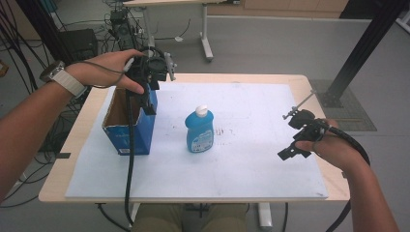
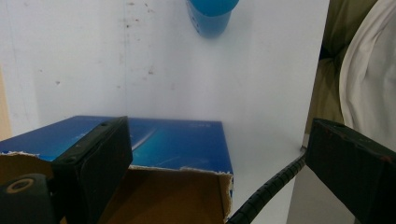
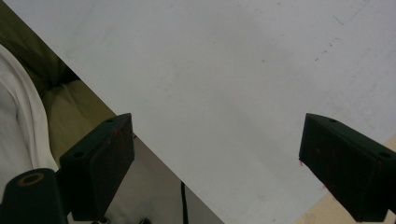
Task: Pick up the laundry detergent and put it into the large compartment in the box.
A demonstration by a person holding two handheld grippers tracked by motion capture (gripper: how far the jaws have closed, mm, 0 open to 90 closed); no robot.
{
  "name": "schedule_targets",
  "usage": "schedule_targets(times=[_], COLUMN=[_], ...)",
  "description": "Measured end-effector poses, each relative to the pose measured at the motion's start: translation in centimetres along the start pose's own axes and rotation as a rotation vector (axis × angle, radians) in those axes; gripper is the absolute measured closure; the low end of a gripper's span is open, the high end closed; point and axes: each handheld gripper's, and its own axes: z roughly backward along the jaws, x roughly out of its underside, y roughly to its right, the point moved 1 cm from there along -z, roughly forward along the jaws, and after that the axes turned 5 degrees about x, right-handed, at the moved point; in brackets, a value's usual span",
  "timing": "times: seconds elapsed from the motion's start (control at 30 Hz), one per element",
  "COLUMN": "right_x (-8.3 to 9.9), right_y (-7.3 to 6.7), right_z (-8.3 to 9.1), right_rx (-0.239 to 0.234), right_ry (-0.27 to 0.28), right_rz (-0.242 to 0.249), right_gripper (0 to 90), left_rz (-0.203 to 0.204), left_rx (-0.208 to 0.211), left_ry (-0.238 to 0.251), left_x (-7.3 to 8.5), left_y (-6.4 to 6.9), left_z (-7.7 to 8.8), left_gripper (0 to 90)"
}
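The blue plastic dish-soap bottle with the white cap gets chopped off by the top edge in the left gripper view, far out ahead between the jaws, so just its lower body shows. The open blue cardboard box right under those jaws runs off the bottom edge, inside mostly hidden behind the near jaw. Bottle label print is too small to read from the high view.
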Motion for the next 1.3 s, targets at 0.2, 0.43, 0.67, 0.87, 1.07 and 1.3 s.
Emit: schedule_targets(times=[0.2, 0.43, 0.67, 0.87, 1.07, 1.3], right_x=[0.03, -0.01, 0.09, 0.18, 0.23, 0.24], right_y=[0.2, 0.37, 0.39, 0.33, 0.23, 0.15], right_z=[-0.17, -0.18, -0.21, -0.18, -0.24, -0.23], right_rx=[-0.001, -0.004, -0.003, -0.003, -0.005, -0.006], right_ry=[0.0, 0.0, 0.0, 0.001, 0.002, 0.0], right_rz=[0.001, -0.003, -0.004, -0.003, 0.0, 0.002], right_gripper=[10.5, 10.5, 10.5, 10.5, 10.5, 10.5], left_rz=[0.015, 0.018, 0.058, 0.073, 0.093, 0.136], left_rx=[-0.006, 0.006, 0.001, 0.001, -0.002, -0.014], left_ry=[0.003, 0.025, 0.028, 0.046, 0.047, 0.052], left_x=[-0.12, -0.13, -0.31, -0.11, -0.33, -0.7], left_y=[-0.03, -0.05, -0.05, 0.09, 0.46, 0.82], left_z=[-0.1, 0.07, 0.11, 0.23, 0.29, 0.23], left_gripper=[7.7, 8.0, 8.0, 7.7, 7.6, 7.4])
